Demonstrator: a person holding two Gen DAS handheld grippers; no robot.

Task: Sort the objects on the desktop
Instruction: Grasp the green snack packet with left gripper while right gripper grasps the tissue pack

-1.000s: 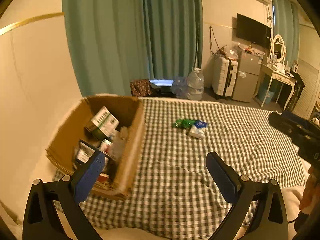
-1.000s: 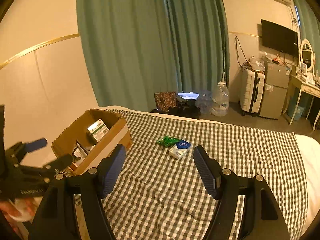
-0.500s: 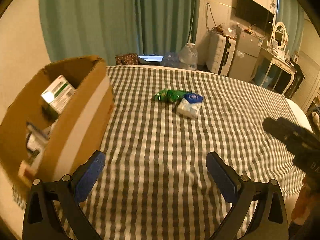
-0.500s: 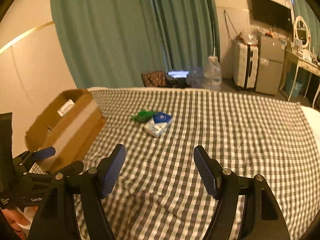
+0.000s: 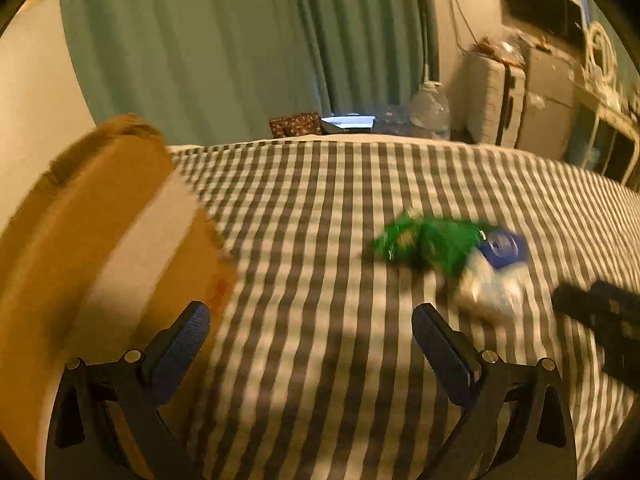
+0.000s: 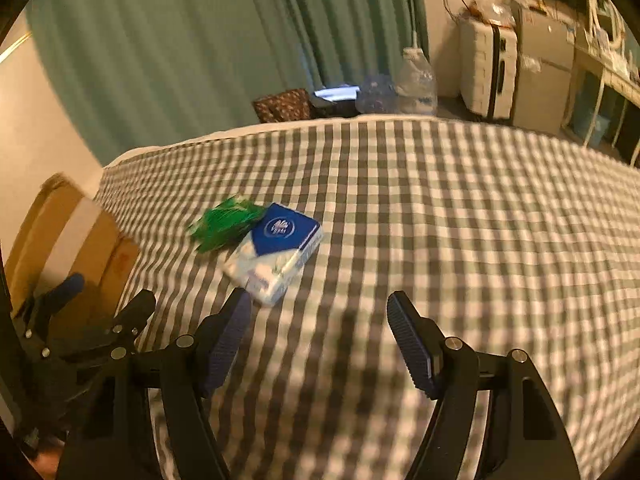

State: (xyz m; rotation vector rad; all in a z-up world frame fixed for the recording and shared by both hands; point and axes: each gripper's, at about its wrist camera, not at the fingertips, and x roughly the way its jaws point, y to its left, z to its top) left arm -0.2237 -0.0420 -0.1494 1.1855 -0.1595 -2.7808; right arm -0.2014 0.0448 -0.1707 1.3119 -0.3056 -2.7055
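Both grippers tilt down over a bed spread with a checked cloth [image 6: 460,216], and both stand wide open with nothing between their pads.

The right gripper [image 6: 320,312] hangs low over the cloth. Its left fingertip [image 6: 236,316] sits just beside the near corner of a blue-and-white tissue pack [image 6: 276,252], which lies flat on the cloth ahead and to the left of the claw; whether the pad touches the pack cannot be told. Just beyond the pack, touching or overlapping its far left edge, lies a green packet [image 6: 224,224]. Nothing lies between the claw and these two things.

The left gripper [image 5: 308,328] points at bare cloth. The same green packet [image 5: 432,244] and tissue pack [image 5: 496,272], both blurred here, lie ahead and to the right of its right finger [image 5: 440,344]. At the right edge of this view the dark tip of the other gripper shows near the pack.

A cardboard box [image 5: 92,248] stands close on the left, its side wall just beside the left finger [image 5: 180,344]; its inside is out of sight.

Farther off, past the bed's end, stand a patterned bag [image 6: 284,104], a large water bottle [image 6: 416,80], a pale suitcase [image 6: 486,76] and green curtains [image 6: 200,48].
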